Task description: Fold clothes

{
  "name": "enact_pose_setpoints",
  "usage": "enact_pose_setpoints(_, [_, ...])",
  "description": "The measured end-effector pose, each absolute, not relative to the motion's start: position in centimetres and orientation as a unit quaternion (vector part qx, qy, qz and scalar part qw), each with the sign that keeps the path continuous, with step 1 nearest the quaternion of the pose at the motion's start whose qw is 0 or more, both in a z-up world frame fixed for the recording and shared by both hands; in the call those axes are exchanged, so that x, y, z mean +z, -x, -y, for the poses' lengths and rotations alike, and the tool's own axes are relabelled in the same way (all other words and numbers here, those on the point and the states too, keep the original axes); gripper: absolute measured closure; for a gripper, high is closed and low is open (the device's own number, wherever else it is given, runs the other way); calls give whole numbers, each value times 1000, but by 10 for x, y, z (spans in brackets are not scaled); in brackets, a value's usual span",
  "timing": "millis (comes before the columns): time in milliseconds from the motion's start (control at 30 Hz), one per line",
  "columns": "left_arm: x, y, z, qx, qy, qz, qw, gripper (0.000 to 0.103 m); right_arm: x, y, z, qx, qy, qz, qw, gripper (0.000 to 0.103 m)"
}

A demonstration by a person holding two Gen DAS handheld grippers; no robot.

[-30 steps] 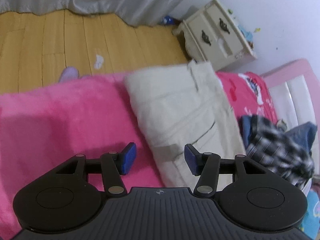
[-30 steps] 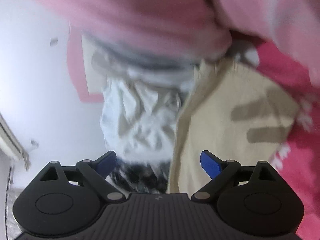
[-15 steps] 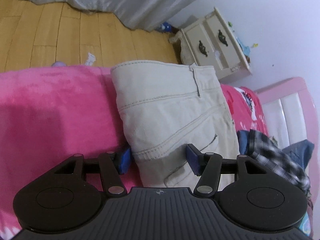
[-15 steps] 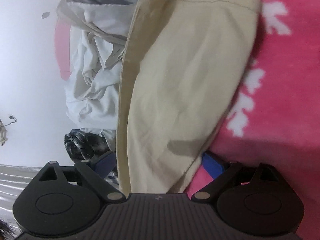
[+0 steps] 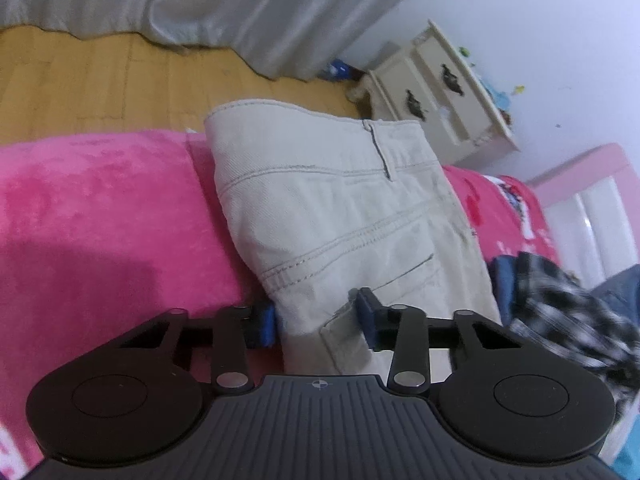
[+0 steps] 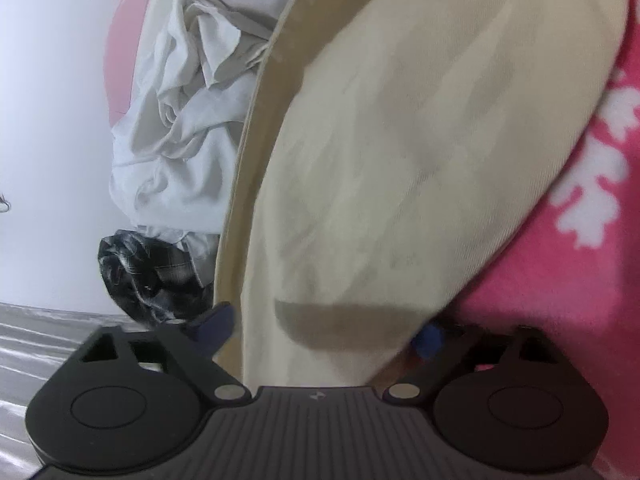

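Folded beige trousers (image 5: 340, 208) lie on a pink blanket (image 5: 100, 208), waistband at the far end. My left gripper (image 5: 316, 320) has come in low at their near edge. Its jaws are closing, and both blue pads touch the fabric, with the fold and a pocket flap bunched between them. In the right wrist view the same trousers (image 6: 400, 140) fill the frame. My right gripper (image 6: 324, 328) straddles their thick folded end, jaws closing. One blue fingertip (image 6: 216, 320) stands at the left edge. The other is half hidden under the cloth, which is not squeezed.
A plaid garment (image 5: 560, 300) and blue clothing lie right of the trousers. Crumpled white clothes (image 6: 180, 120) and a dark plaid piece (image 6: 152, 272) are piled by the wall. A cream nightstand (image 5: 440, 92), wooden floor (image 5: 100, 80) and grey curtain (image 5: 200, 0) lie beyond the bed.
Both grippers moved in and down onto the trousers. The left jaws narrowed from wide apart to touching the near fold. The right jaws also narrowed around the folded end.
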State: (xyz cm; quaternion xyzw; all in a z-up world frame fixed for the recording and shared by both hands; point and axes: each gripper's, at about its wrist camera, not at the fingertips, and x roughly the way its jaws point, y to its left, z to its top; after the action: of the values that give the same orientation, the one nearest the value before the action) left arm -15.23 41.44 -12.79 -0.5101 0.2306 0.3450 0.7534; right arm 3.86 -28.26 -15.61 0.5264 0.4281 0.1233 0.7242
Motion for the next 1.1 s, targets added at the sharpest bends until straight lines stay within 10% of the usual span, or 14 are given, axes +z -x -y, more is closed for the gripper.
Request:
enact_pose_setpoints(100, [-117,145,-407,380,498,-238,742,76,-164,-38,281,103,-526,-432,725,74])
enact_pose_setpoints(200, [-93,136,-398,400,468,-247,748,84,-156,-40,274,87,-504,-435,741,85])
enact_pose_setpoints(700, [-25,254,-351,369,470,-245,763,89,-72,31,293,96,-434,-457,771,91])
enact_pose_setpoints(1100, [-92,372,-309,406,428,-332,736,85,-72,133,306,59,-361,-539,759,88])
